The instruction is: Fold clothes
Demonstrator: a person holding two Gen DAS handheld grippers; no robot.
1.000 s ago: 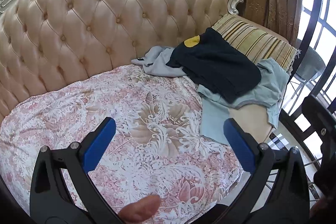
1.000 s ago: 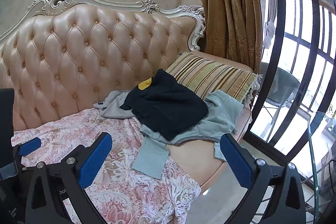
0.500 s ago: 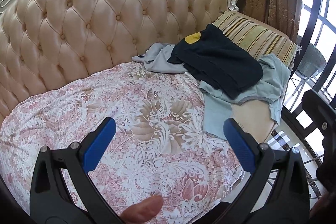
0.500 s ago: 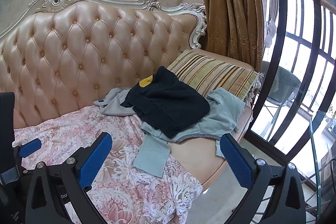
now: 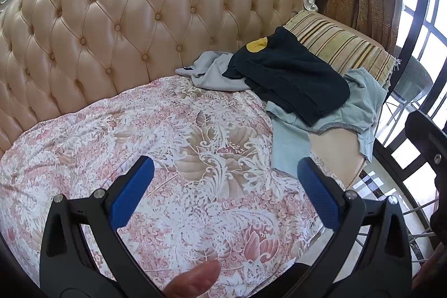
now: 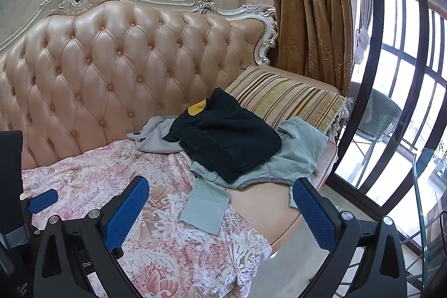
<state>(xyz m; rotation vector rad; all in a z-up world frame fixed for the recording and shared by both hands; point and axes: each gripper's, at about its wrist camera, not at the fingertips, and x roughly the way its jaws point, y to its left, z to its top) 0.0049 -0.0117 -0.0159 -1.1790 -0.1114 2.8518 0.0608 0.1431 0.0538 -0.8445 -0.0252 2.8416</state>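
Note:
A pile of clothes lies at the right end of a tufted sofa. A dark navy garment [image 5: 293, 77] [image 6: 226, 141] with a yellow patch lies on top. Under it is a pale green-blue shirt [image 5: 360, 105] [image 6: 296, 155] whose sleeve hangs onto the floral cover. A grey garment [image 5: 212, 71] [image 6: 156, 136] lies to the left of the pile. My left gripper [image 5: 223, 186] is open and empty above the floral cover. My right gripper [image 6: 220, 205] is open and empty, just short of the shirt's sleeve.
A pink floral lace cover [image 5: 139, 136] [image 6: 92, 175] spreads over the seat. A striped cushion [image 5: 340, 46] [image 6: 285, 99] leans at the right arm. The tufted backrest [image 5: 139, 18] stands behind. Curtains [image 6: 310, 4] and a window frame [image 6: 374, 52] are at the right.
Both grippers have drifted slightly closer to the sofa and the clothes pile. Both stay open and empty. The clothes have not moved.

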